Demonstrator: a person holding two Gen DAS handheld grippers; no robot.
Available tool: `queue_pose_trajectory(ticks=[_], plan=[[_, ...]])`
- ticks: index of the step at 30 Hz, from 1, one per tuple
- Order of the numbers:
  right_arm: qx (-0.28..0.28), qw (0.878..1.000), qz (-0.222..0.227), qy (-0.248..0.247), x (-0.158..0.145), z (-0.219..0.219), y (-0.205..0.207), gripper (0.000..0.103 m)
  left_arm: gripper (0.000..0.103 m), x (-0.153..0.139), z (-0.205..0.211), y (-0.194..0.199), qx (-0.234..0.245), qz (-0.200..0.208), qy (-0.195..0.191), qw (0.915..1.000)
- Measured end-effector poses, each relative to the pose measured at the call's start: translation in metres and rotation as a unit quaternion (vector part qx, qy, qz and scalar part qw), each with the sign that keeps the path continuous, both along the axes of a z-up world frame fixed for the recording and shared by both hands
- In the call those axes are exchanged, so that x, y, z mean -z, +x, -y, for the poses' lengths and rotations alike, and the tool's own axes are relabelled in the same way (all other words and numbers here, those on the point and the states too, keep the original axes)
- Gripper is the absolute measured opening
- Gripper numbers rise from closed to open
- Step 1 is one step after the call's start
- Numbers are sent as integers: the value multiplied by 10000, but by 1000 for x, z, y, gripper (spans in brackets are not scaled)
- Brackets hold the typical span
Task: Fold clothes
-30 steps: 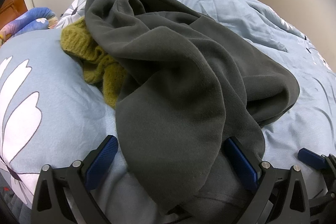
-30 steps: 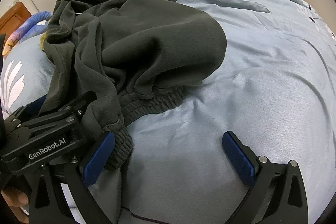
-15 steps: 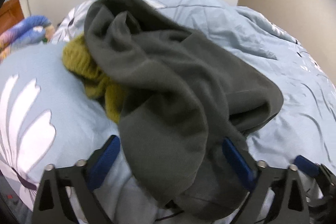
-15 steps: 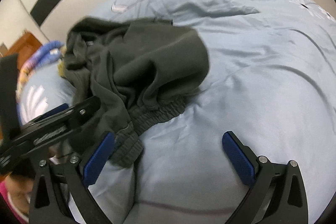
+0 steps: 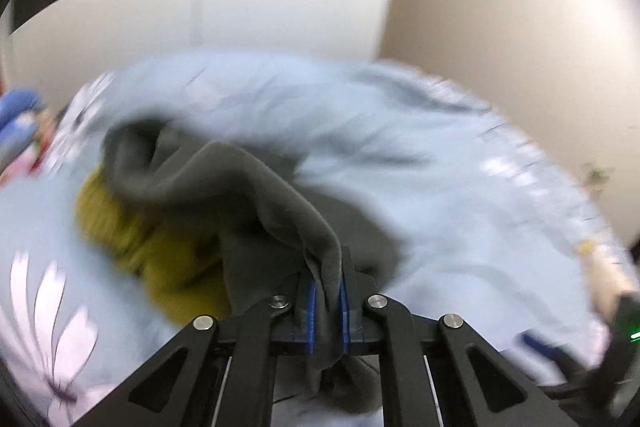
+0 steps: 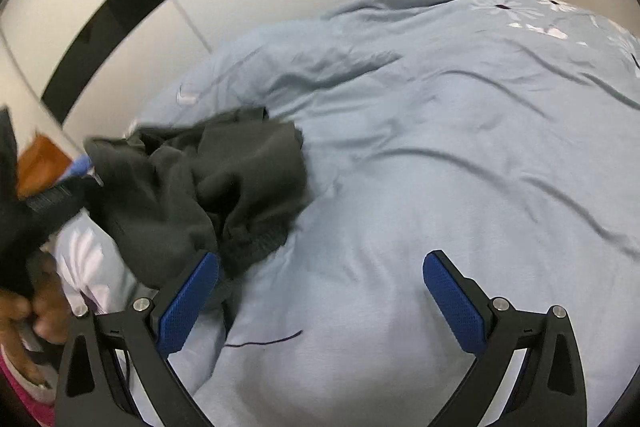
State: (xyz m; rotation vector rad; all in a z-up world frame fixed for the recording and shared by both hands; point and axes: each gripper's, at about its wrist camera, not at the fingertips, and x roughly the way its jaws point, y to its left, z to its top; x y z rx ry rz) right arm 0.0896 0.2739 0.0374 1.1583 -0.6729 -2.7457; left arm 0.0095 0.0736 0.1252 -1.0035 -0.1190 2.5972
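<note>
We see a soft grey top (image 5: 256, 195) lying in a crumpled heap on the bed (image 5: 460, 211), a little left of the middle of the left view. It looks thick and fuzzy, with a ribbed stretchy band low down in the right view. The bed cover is smooth pale blue cloth with long wrinkles and white flower shapes. A bumpy yellow knit (image 5: 160, 259) peeks out from under the grey top at lower left.

A second ago our left tongs (image 5: 327, 311) were wide open around the cloth. Now they are pinched tight on a fold of the grey top, at the bottom middle of the frame, and the cloth rises to them in a ridge. The left view has gone blurry.

Our right tongs (image 6: 320, 299) are wide open and hold nothing. Their left pad (image 6: 188, 303) touches the edge of the grey top at lower left.
</note>
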Motion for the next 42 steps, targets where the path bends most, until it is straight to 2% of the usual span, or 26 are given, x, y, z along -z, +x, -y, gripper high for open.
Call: queue_pose_trajectory(ticks=[3,6,9,12,14,16,19,21,23,25,28,30,32,34,36,37,38,40,42], plan=[[283,9994,-192,-59,-16,-23,15,102,9,-39,-39,9,785,-266,480,9954],[683,9966,-441,-164,-32,-50,35,102,9,-61,-90,21,1563,-306,681,9849],[1512,9851,-781,-259,-44,-89,73,102,9,-83,-141,34,2330,-345,876,9679],[2399,9643,-1051,-385,-46,-126,116,102,9,-95,-196,56,3054,-373,966,9466],[2703,9545,-1153,-516,-41,-153,131,102,9,-100,-232,70,3489,-371,984,9312],[2987,9451,-1184,-594,-37,-171,145,102,10,-92,-265,73,3743,-346,827,9229],[3336,9326,-1150,-753,-29,-193,160,102,10,-59,-316,64,3830,-323,177,9230],[3457,9277,-1096,-881,-24,-203,165,102,10,-26,-338,45,3803,156,-60,9247],[3380,9303,-1061,-955,-17,-212,167,102,10,5,-353,23,3663,686,-215,9277],[3266,9340,-1026,-1024,-12,-219,165,102,13,26,-359,9,3530,1040,-358,9291],[2913,9461,-931,-1069,-10,-203,157,102,15,53,-364,-6,3375,1580,-466,9268],[2592,9571,-723,-1076,-5,-191,146,102,24,55,-353,-10,3445,1965,-258,9177],[2364,9644,-548,-1048,1,-182,139,102,53,49,-339,-13,3511,2143,-107,9114],[2218,9689,-357,-1040,5,-172,131,102,57,37,-320,-14,3616,2153,43,9071],[2146,9715,-91,-1001,10,-170,123,102,59,22,-292,-18,3655,2035,142,9082],[2147,9717,2,-982,12,-167,122,102,61,15,-274,-22,3554,1885,126,9154],[2152,9718,91,-964,14,-165,121,102,64,6,-257,-28,3357,1669,46,9271],[2169,9719,180,-894,13,-164,118,102,70,-5,-221,-42,2694,1065,-423,9562],[2115,9737,291,-799,13,-159,112,102,72,-5,-194,-54,1927,631,-1050,9736]])
